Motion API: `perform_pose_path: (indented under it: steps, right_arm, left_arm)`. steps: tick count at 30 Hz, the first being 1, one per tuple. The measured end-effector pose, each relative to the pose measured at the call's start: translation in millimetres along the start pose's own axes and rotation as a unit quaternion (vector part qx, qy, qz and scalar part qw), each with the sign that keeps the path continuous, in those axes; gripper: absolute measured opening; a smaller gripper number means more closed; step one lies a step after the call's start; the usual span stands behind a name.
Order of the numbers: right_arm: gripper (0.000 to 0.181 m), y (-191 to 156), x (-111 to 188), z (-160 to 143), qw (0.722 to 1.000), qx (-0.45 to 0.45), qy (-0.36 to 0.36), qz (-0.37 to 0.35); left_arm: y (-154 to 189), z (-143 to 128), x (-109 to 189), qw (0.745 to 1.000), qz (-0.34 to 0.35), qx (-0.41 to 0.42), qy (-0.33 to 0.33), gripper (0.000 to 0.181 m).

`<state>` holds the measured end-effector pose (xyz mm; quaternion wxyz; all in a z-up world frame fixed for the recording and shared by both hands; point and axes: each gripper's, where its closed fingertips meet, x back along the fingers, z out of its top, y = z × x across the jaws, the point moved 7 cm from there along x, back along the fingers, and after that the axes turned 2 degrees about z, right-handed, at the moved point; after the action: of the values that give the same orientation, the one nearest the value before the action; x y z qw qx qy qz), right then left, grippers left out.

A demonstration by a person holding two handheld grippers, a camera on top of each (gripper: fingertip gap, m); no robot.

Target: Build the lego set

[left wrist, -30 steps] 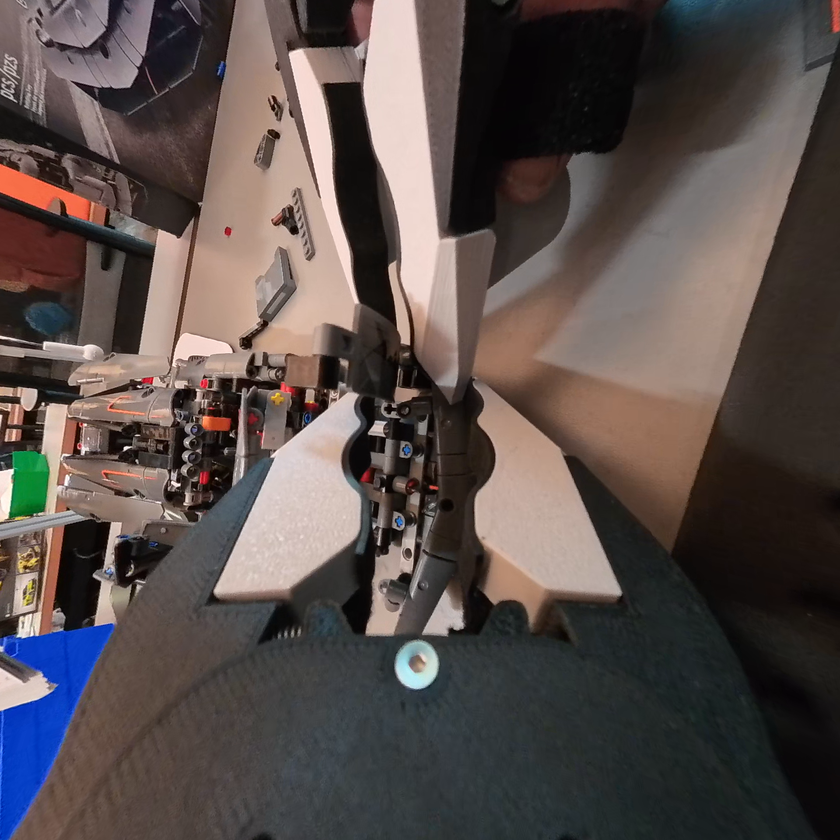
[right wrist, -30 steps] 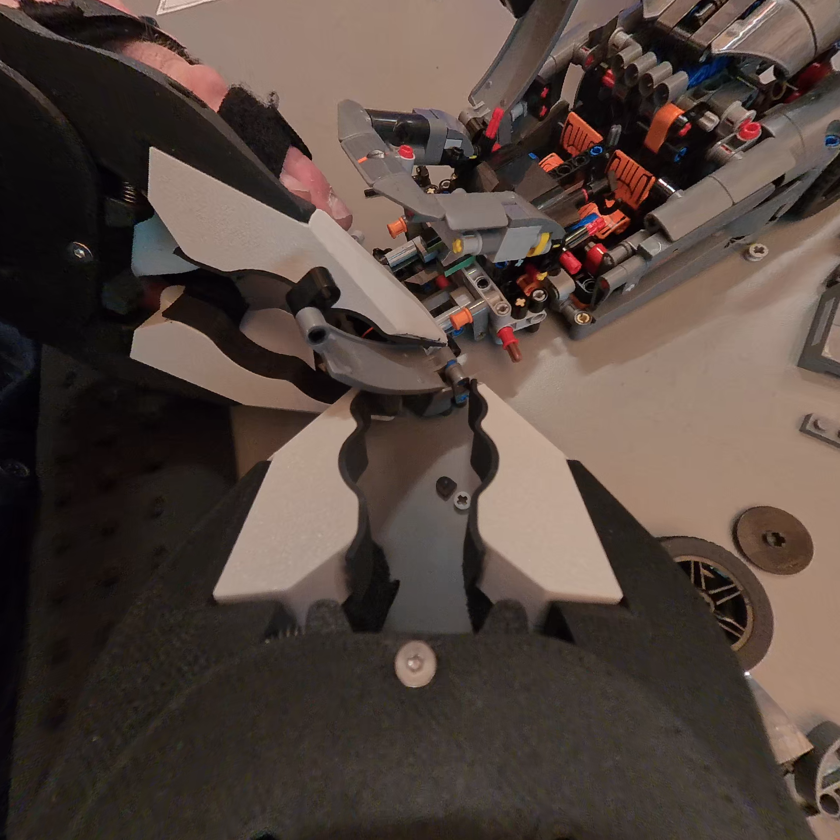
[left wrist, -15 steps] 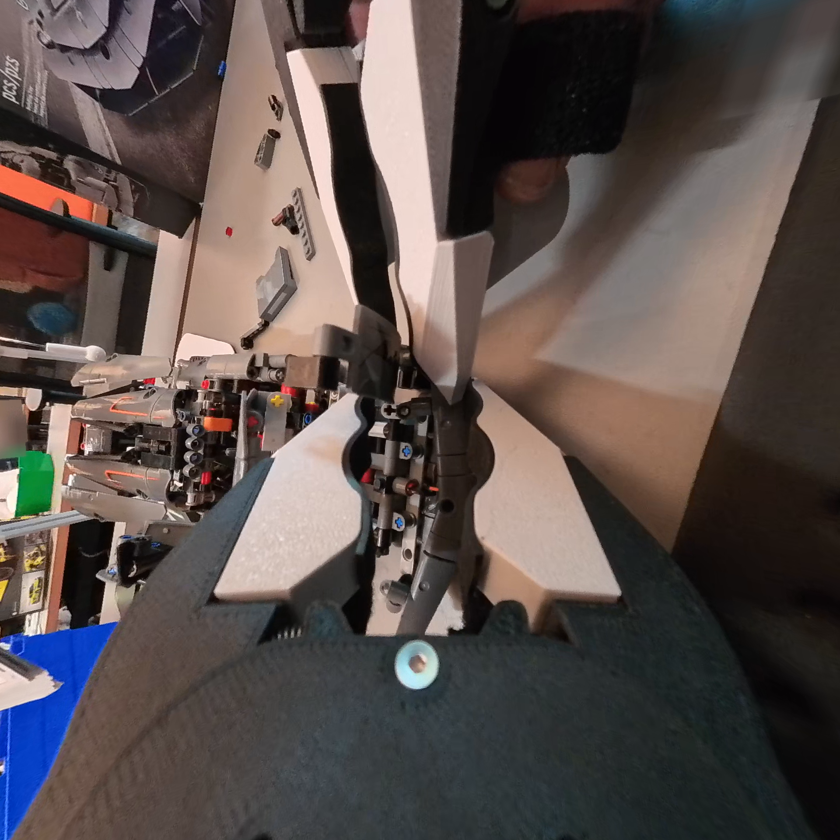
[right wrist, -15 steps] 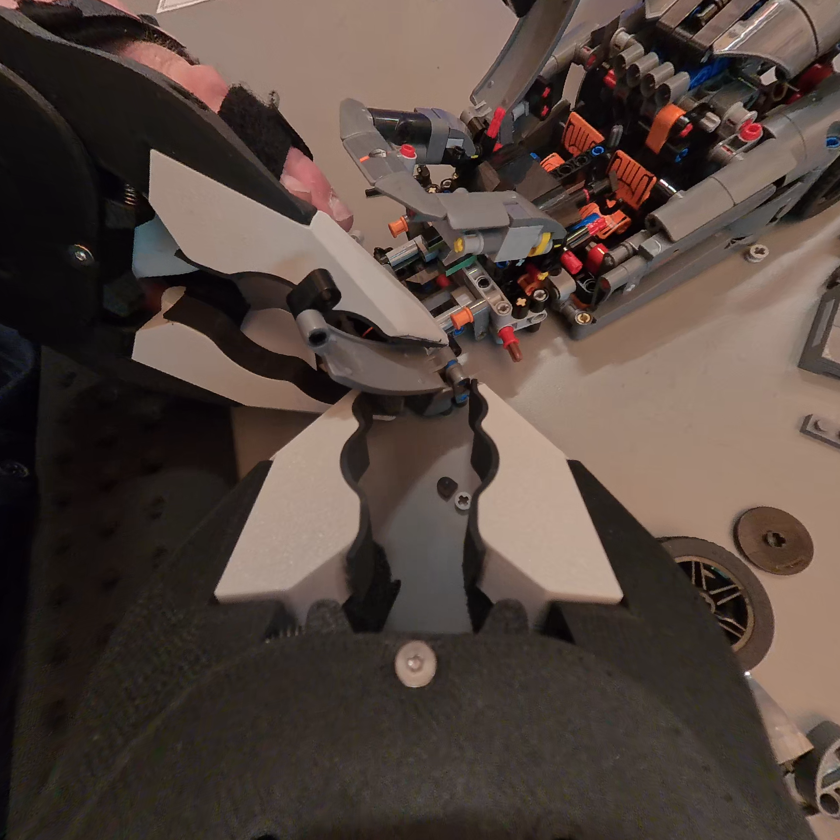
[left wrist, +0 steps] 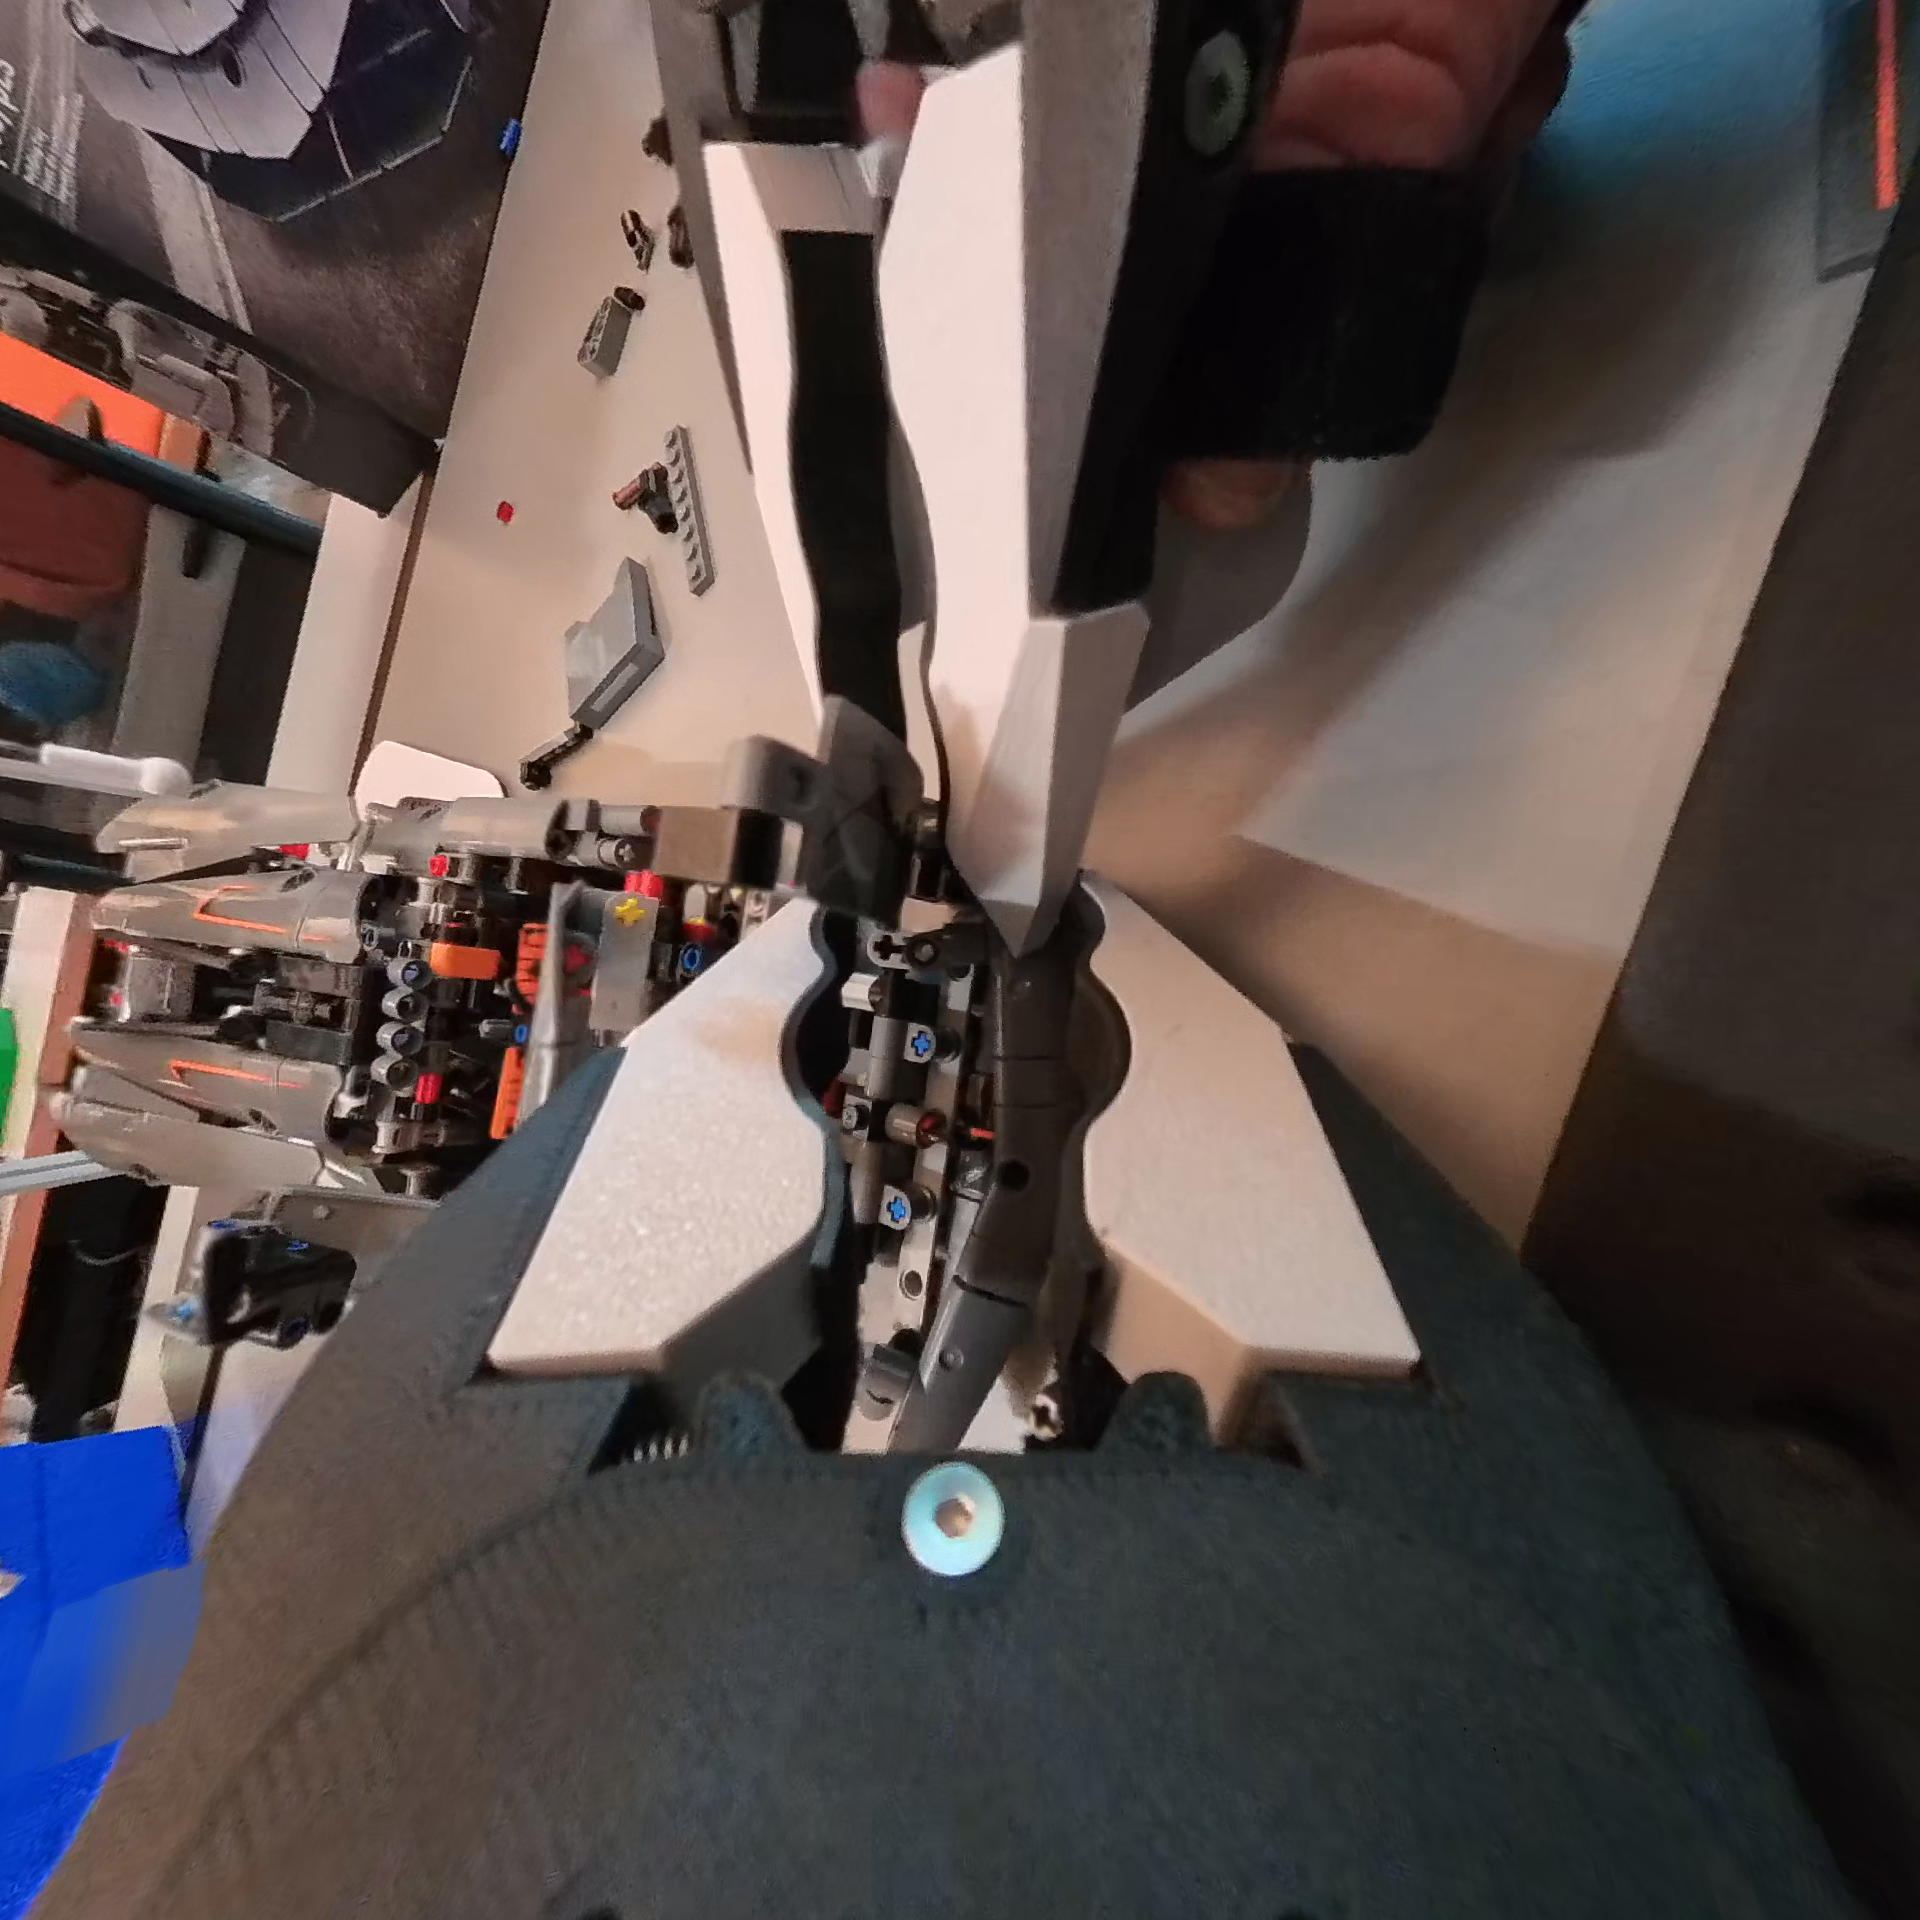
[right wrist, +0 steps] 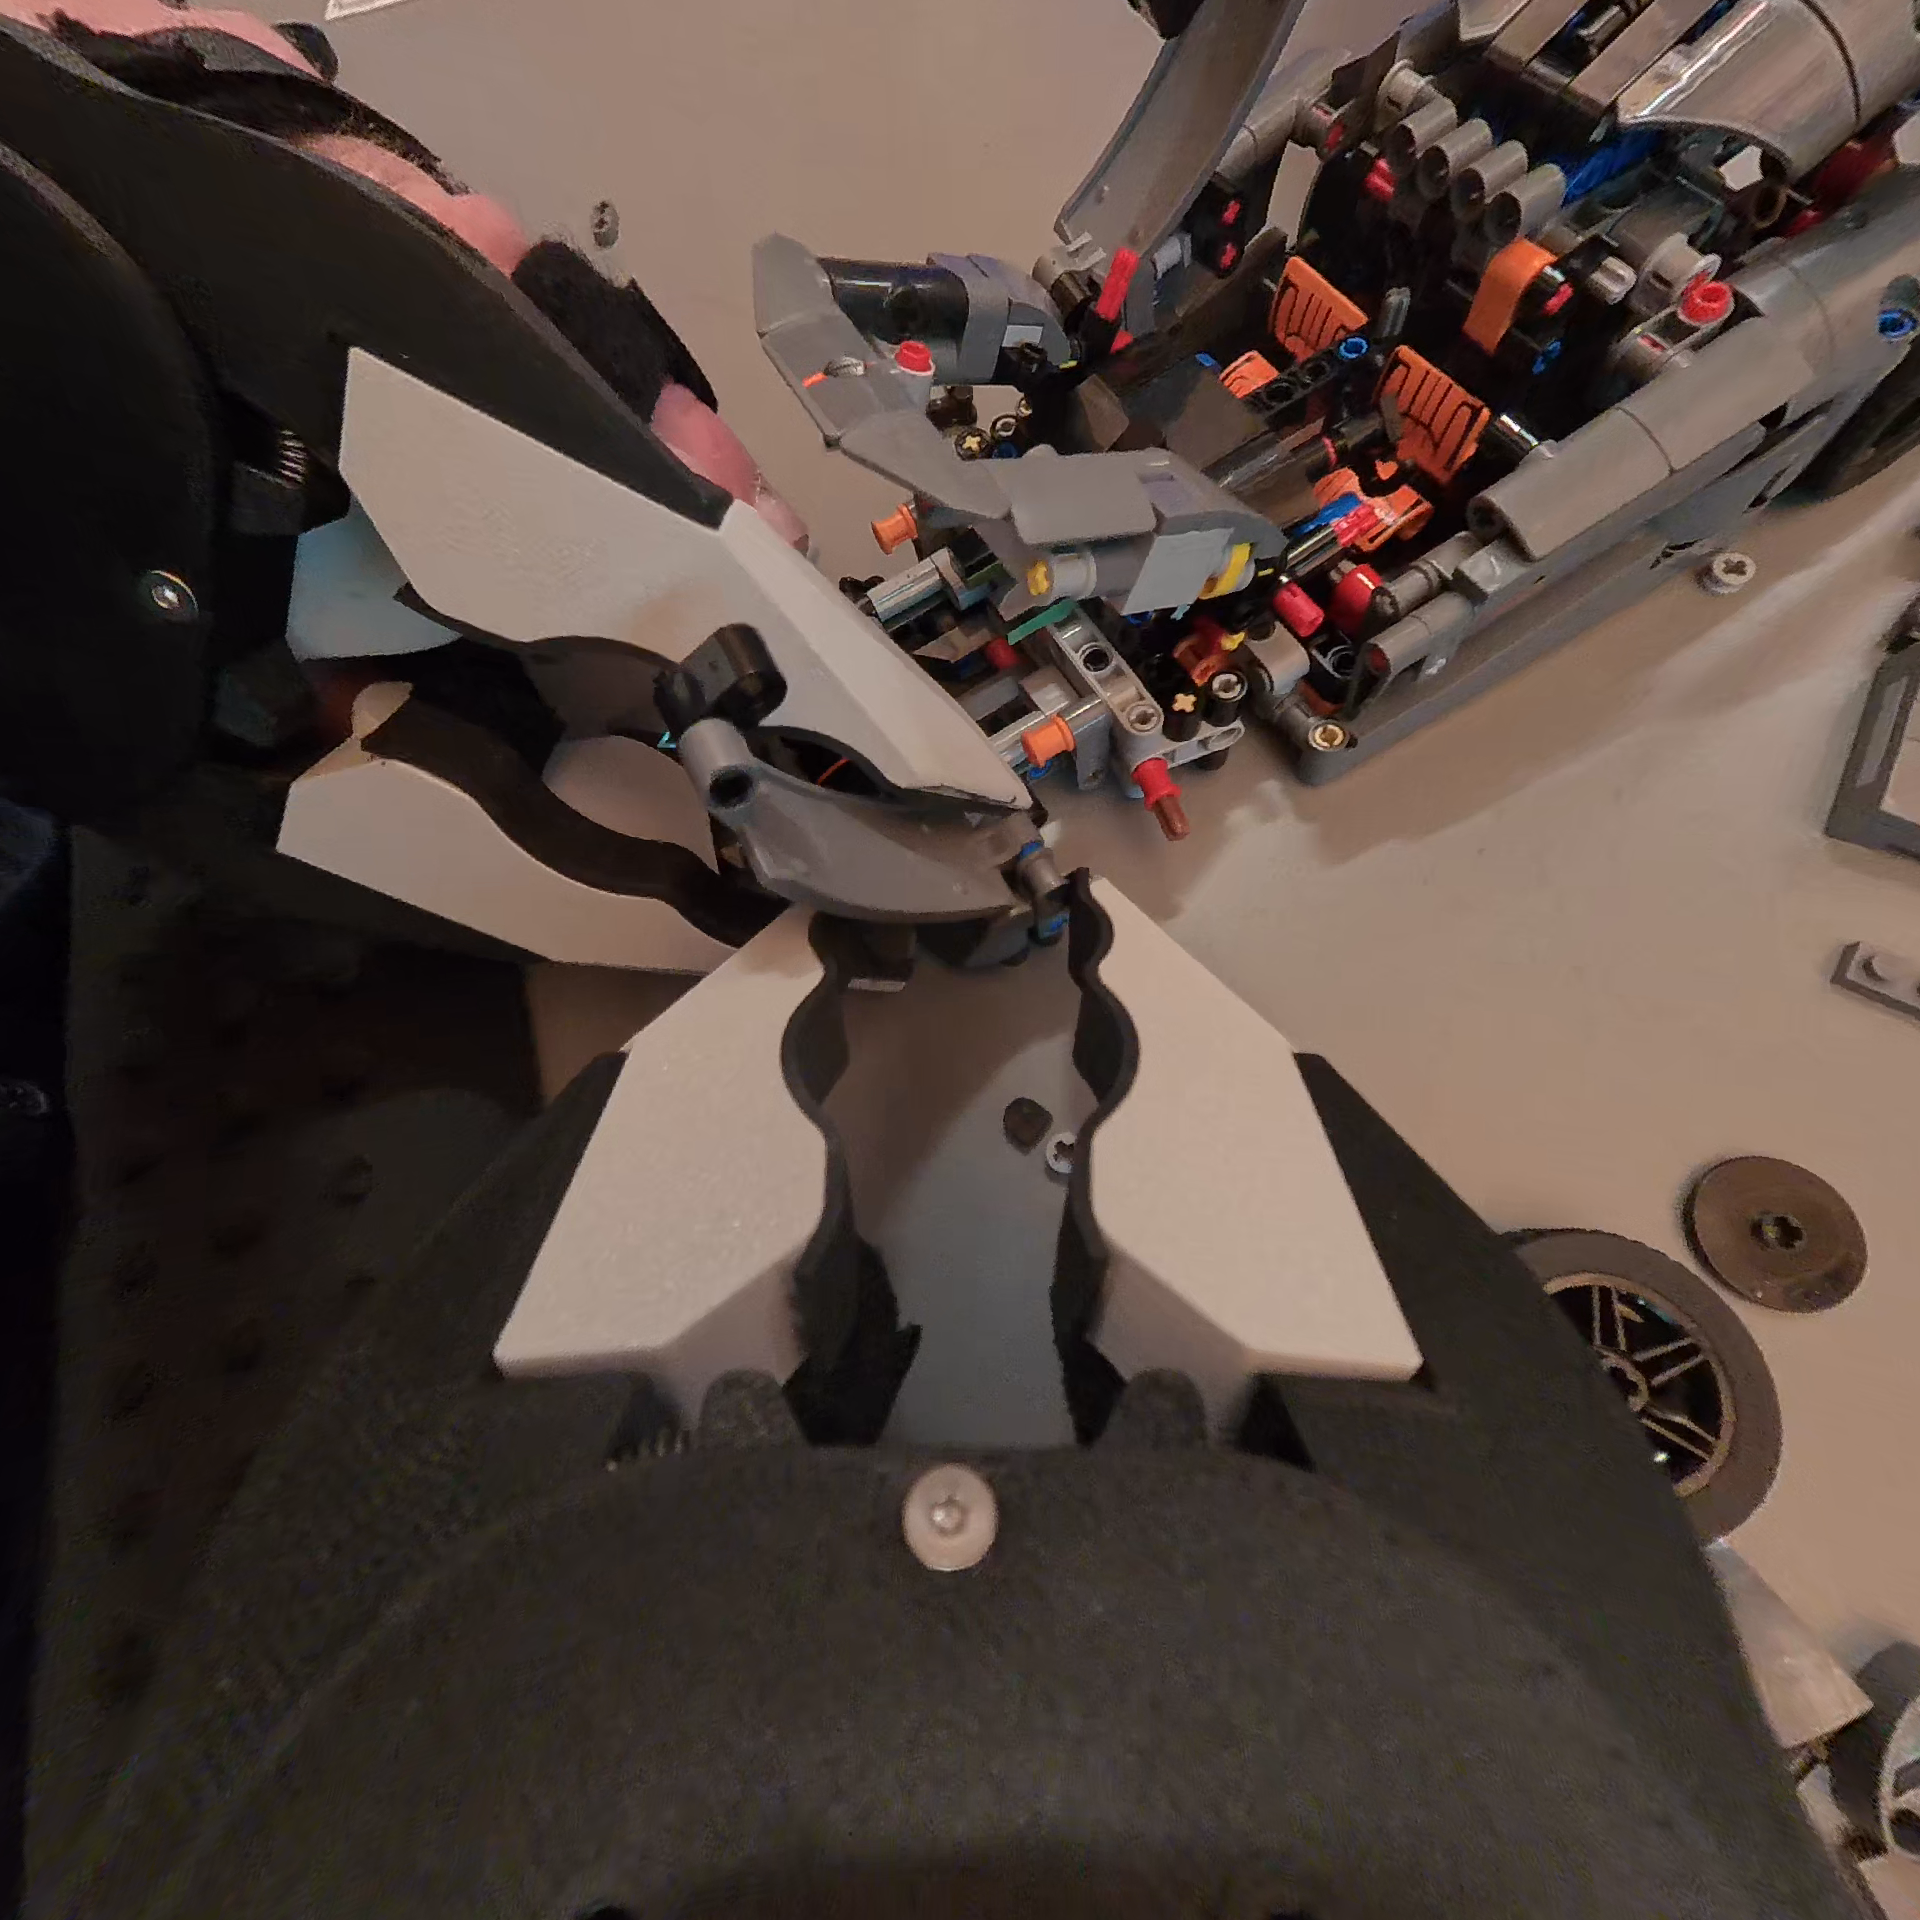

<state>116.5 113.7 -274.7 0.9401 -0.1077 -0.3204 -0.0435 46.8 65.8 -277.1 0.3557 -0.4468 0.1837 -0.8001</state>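
Observation:
My left gripper [left wrist: 951, 935] is shut on a small subassembly [left wrist: 1013, 1091] of a dark grey curved panel and technic beams with blue pins. It holds the piece above the table, at the front end of the grey, black and orange car model [left wrist: 312, 987]. In the right wrist view the left gripper [right wrist: 914, 821] comes in from the left with the curved panel [right wrist: 852, 842] in its jaws. My right gripper [right wrist: 945, 914] meets it tip to tip, its jaws closed on the lower end of the subassembly. The car model [right wrist: 1455, 416] lies just beyond.
A spoked wheel [right wrist: 1642, 1361], a dark disc [right wrist: 1777, 1231], a small grey plate [right wrist: 1881, 977] and a frame panel [right wrist: 1881, 769] lie at the right. Loose grey panels [left wrist: 613, 655] and a long plate [left wrist: 691, 509] lie beyond the model. The set's box [left wrist: 208, 104] stands at the table's far edge. Only a small space, under 4 cm, lies between the two pairs of fingers. From the right gripper's tips to the spoked wheel [right wrist: 1642, 1361] is close to 11 centimetres.

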Motion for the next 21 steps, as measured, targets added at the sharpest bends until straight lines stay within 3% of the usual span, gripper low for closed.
perform_pose_path:
  steps: [21]
  right_arm:
    - [0.035, -1.1, 5.3, 1.6, 1.000, 0.005, 0.008, 0.001]
  left_arm:
    - [1.2, 0.6, -0.1, 1.000, -0.009, -0.002, 0.002, 0.036]
